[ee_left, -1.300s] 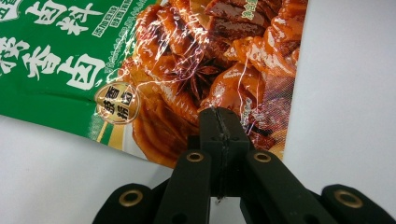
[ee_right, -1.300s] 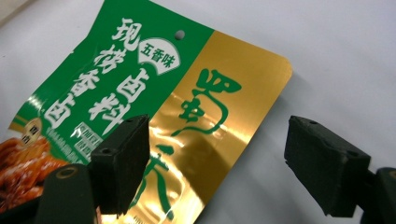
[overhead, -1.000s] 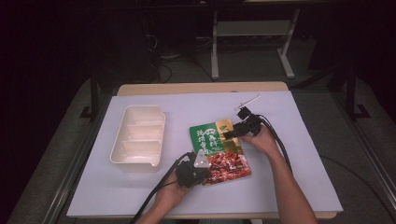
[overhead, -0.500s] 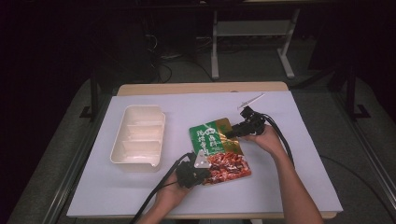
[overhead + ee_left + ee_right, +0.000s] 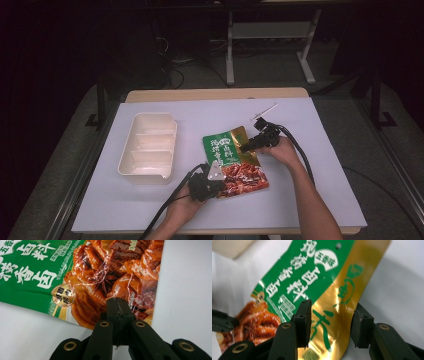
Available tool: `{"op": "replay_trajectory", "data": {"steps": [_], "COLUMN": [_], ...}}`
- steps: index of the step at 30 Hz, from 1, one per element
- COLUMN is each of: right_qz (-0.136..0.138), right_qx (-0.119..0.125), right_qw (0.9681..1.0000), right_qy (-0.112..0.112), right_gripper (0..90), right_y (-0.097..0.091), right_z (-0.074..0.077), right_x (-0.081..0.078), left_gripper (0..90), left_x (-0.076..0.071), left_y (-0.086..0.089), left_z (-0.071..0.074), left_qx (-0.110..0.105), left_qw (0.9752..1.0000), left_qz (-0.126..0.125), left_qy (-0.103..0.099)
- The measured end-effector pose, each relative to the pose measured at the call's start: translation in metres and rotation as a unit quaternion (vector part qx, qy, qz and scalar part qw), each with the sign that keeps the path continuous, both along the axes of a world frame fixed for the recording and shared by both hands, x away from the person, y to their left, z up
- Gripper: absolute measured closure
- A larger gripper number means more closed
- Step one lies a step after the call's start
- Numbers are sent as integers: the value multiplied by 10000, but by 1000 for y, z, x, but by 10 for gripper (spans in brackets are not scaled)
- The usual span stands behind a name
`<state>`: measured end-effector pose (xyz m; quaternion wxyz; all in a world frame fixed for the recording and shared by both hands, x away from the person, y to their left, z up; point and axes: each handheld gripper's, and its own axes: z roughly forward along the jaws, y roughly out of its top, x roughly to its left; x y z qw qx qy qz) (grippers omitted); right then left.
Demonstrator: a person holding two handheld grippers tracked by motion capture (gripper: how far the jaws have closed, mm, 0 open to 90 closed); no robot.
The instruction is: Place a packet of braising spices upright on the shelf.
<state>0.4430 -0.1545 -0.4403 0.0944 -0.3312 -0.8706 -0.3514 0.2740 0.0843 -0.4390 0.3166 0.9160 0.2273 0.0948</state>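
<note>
Surface: a table (image 5: 320, 150) covered with a white sheet, its bare wooden far edge showing beyond the sheet.

Pouch: a flat, glossy green, gold and red foil food pouch (image 5: 235, 162) lies near the middle of the tabletop, a little toward the near edge. Its green and gold end points to the far edge; its red end, printed with braised meat, points to the near edge. The gold side strip is raised off the sheet and slightly curled.

Left gripper: the black two-jaw left gripper (image 5: 117, 307), held in the person's left hand (image 5: 182, 210), comes in from the near edge. Its jaws are clamped tight together on the near red edge of the pouch (image 5: 100, 282), a thin sliver of foil pinched between them.

Right gripper: the black two-jaw right gripper (image 5: 330, 325), held in the right hand (image 5: 282, 152), sits at the pouch's right side. Its jaws are spread wide on either side of the gold strip (image 5: 342, 312), neither pad pressing it.

Tray: a cream plastic divided tray (image 5: 148, 147) stands toward the left edge of the tabletop, well apart from the pouch.

Far right corner: a small thin white stick (image 5: 265, 110) lies on the sheet beyond the right gripper; what it is cannot be told.

Cables: a black cable (image 5: 300, 150) trails from each gripper back toward the near edge.
</note>
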Motion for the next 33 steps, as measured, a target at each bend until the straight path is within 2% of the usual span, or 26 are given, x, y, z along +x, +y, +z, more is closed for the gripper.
{"op": "replay_trajectory", "data": {"steps": [3, 7, 8, 10, 12, 14, 16, 21, 22, 26, 29, 33], "right_qz": [29, -65, -45, -24, 15, 59, 139, 137, 140, 184, 163, 110], "right_qx": [92, 206, 300, 369, 360, 260, 263, 130, 98, -47, -150, -100], "right_qw": [10000, 9998, 9995, 9993, 9993, 9995, 9995, 9998, 9998, 9998, 9997, 9998], "right_qy": [-5, -18, -101, -86, -121, -157, -76, 3, 29, -62, -105, -126], "right_gripper": [562, 543, 551, 570, 579, 644, 712, 746, 781, 872, 892, 897], "right_y": [3, 4, 8, 12, 14, 15, 13, 15, 15, 16, 17, 15], "right_z": [-5, -7, -7, -7, -7, -6, -4, -5, -5, -1, 2, 4], "right_x": [1, 4, 2, 1, 1, 0, 0, -1, -2, -5, -7, -8], "left_gripper": [900, 900, 900, 900, 900, 900, 900, 900, 900, 900, 900, 898], "left_x": [0, 0, 0, 0, 0, 0, 0, 1, 1, 1, 0, -1], "left_y": [0, 0, 0, 1, 1, 1, 1, 1, 1, 2, 1, 1], "left_z": [0, 0, -1, -1, -1, -1, -1, -1, -1, -1, -1, -1], "left_qx": [-1, -19, -51, -75, -73, -70, -70, -65, -71, -55, -51, -43], "left_qw": [10000, 10000, 10000, 10000, 10000, 10000, 10000, 10000, 10000, 10000, 10000, 9999], "left_qz": [-5, -1, 12, 18, 17, 12, 4, 14, 21, 16, 36, 60], "left_qy": [-14, -22, -5, -7, -7, -12, 3, -6, -5, -13, -48, -75]}}
